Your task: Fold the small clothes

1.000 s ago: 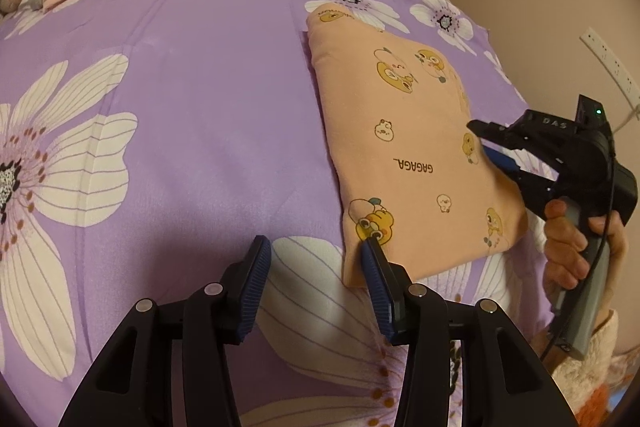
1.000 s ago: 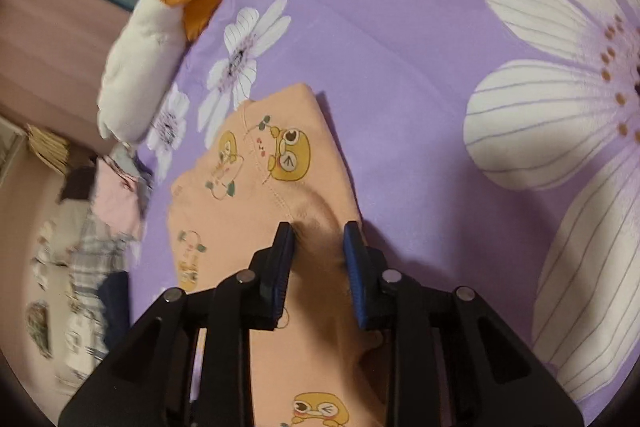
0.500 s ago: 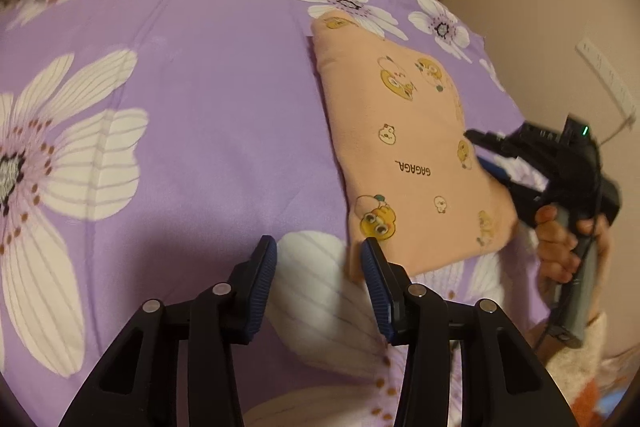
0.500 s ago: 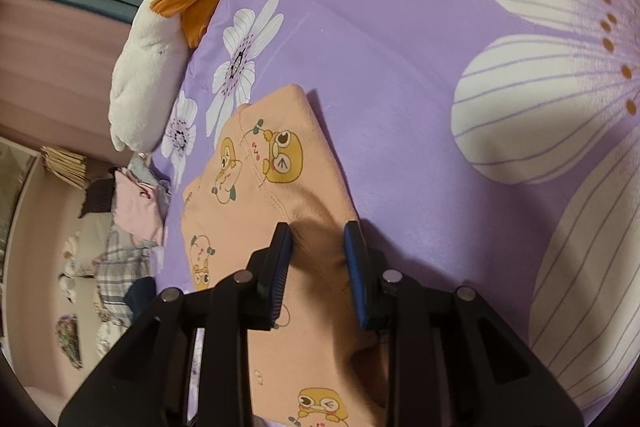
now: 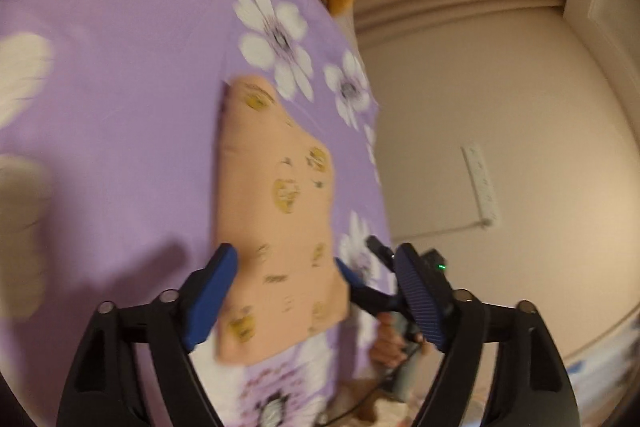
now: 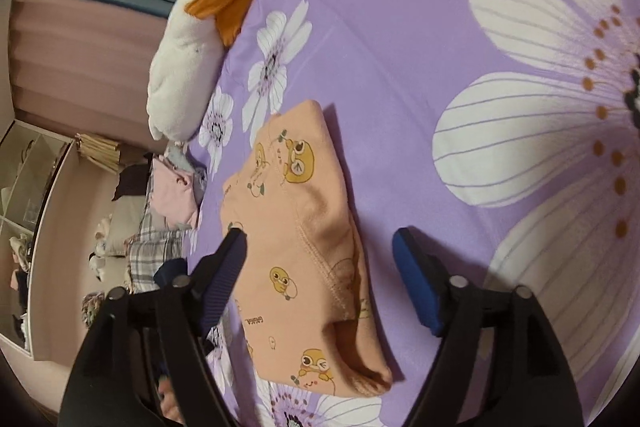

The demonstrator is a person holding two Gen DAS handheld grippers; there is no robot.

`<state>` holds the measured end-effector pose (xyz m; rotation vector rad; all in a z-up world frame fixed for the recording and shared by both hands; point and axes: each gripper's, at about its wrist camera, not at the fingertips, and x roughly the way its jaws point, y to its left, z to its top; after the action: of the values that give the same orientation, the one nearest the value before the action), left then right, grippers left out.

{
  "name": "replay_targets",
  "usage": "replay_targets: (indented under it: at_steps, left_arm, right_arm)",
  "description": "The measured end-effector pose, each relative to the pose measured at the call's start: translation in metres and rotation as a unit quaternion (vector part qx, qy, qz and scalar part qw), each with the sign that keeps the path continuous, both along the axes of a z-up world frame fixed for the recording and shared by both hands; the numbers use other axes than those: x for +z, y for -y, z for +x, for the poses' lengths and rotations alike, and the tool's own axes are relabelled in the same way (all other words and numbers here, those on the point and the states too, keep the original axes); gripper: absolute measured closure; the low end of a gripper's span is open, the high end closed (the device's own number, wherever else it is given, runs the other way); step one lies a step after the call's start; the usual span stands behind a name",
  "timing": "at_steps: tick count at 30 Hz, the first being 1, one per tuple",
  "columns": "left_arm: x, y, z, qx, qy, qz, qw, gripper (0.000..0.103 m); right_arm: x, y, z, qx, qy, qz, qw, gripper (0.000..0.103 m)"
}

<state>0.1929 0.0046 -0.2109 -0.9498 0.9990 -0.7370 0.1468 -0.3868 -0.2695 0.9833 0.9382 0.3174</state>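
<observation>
A folded peach garment with yellow cartoon prints lies flat on the purple flowered bedspread. It also shows in the right wrist view, with a thick folded edge toward the right. My left gripper is open wide and empty, hovering above the garment's near end. My right gripper is open wide and empty, just above the garment, its jaws on either side of it. The right gripper also shows in the left wrist view at the garment's right edge. That view is blurred.
A white and orange plush toy lies at the bed's far end. A pile of other clothes lies at the bedside. A wall with a power strip runs close along the bed's right side.
My right gripper has opened and let go of the garment, which now lies flat. My left gripper has opened wider and swung right over the garment.
</observation>
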Motion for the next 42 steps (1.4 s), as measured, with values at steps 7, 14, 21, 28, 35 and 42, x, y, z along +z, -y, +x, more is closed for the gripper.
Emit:
replay_targets:
  at_steps: [7,14,21,28,35,42]
  left_arm:
    - [-0.051,0.027,0.055,-0.056,-0.053,-0.065,0.9949,0.019]
    - [-0.043,0.012,0.051,-0.067,-0.051,-0.035,0.9958,0.02]
    - [-0.03,0.011,0.034,-0.023,-0.026,0.114,0.9928,0.02]
    - [-0.035,0.049,0.037,-0.1,-0.01,0.073,0.9922,0.02]
    - [-0.04,0.073,0.04,-0.115,-0.006,0.037,0.9927,0.04]
    - [-0.051,0.07,0.042,-0.072,-0.035,0.112,0.9904,0.072]
  right_arm:
    - [-0.01,-0.034,0.038,0.106,0.031,0.032,0.993,0.012]
    - [-0.02,-0.037,0.046,0.111,0.042,0.09,0.989,0.018]
    - [-0.019,-0.031,0.039,0.101,0.031,0.103,0.989,0.02]
    - [-0.018,-0.037,0.039,0.103,0.024,0.077,0.991,0.02]
    - [-0.025,-0.043,0.04,0.108,0.009,0.109,0.988,0.052]
    - [-0.041,-0.046,0.04,0.093,-0.007,0.071,0.993,0.083]
